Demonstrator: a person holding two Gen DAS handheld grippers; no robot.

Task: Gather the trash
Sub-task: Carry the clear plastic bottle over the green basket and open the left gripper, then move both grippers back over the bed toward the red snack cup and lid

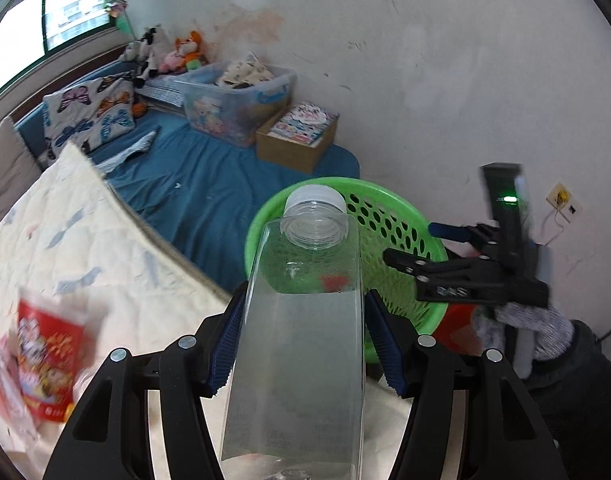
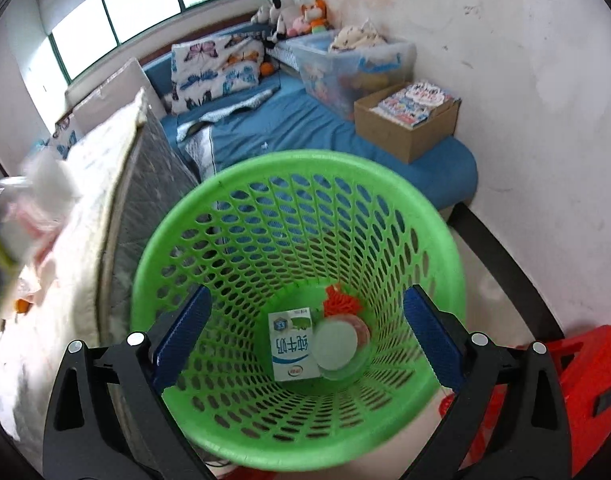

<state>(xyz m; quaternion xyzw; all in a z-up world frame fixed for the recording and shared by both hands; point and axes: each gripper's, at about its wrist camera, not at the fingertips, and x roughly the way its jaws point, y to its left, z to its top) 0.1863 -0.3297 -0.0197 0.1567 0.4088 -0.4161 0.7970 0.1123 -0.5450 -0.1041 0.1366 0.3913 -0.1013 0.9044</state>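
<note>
Left gripper clamps the clear bottle; right gripper gapes empty.

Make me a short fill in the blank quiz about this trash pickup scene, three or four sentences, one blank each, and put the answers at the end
1. The left gripper is shut on a clear plastic ____ with a white cap.
2. The perforated waste basket is coloured ____.
3. At the bottom of the basket, beside a round lidded cup, lies a blue and white milk ____.
4. The right gripper, jaws opening above the basket, holds ____.

Answers: bottle; green; carton; nothing
</note>
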